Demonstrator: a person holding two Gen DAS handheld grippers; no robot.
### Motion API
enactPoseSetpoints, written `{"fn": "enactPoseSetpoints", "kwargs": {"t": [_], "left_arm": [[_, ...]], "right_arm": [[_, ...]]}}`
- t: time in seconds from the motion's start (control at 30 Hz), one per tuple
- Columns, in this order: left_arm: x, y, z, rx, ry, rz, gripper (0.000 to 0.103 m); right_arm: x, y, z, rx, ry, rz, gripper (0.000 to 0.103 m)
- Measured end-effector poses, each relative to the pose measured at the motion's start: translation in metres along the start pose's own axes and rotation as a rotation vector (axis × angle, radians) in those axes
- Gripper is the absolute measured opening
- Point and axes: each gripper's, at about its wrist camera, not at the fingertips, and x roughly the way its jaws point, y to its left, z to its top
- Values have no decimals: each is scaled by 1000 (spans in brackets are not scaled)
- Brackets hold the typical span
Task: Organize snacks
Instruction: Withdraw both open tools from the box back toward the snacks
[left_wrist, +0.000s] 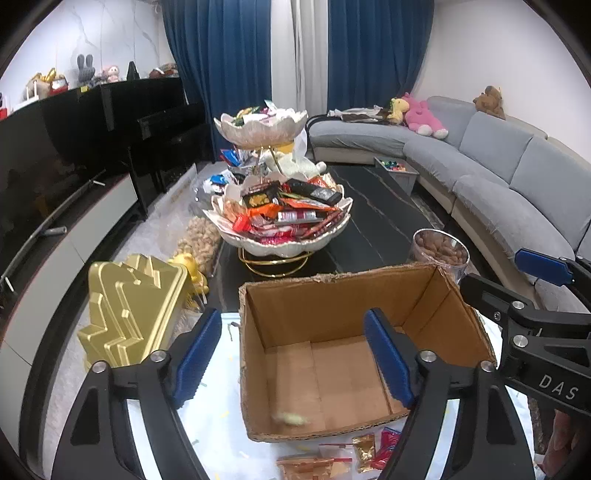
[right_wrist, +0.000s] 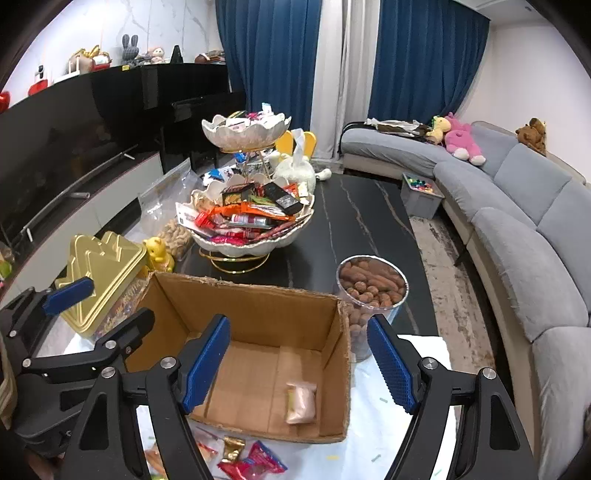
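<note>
An open cardboard box (left_wrist: 332, 354) stands on a white sheet at the table's near end; it also shows in the right wrist view (right_wrist: 258, 332). A pale pink snack packet (right_wrist: 301, 402) lies on its floor, blurred in the left wrist view (left_wrist: 291, 418). Loose red and gold snack packets (left_wrist: 369, 448) lie in front of the box, also in the right wrist view (right_wrist: 251, 461). My left gripper (left_wrist: 293, 356) is open and empty above the box. My right gripper (right_wrist: 299, 363) is open and empty above the box's right wall.
A two-tier shell stand (left_wrist: 284, 210) heaped with snacks stands mid-table. A clear tub of nuts (right_wrist: 371, 291) is right of the box, a gold tin (left_wrist: 129, 314) left of it. A bag of peanuts (left_wrist: 199, 240), a grey sofa (right_wrist: 517, 221) and a black TV unit surround the table.
</note>
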Motion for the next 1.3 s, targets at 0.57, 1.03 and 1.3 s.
{"fn": "enactPoseSetpoints", "kwargs": {"t": [0.57,1.03,1.3], "left_arm": [[-48,0,6,27,-53,28,87],[-76,-1,-6,27,-58,42,87],[-86,0,-22,32,-52,42,87]], "right_arm": [[-54,-5,-2,37,-55,-36,77],[-85,-4,-18,66,-75,-37,77],[-95,-1,-35,93,-51,-34,77]]}}
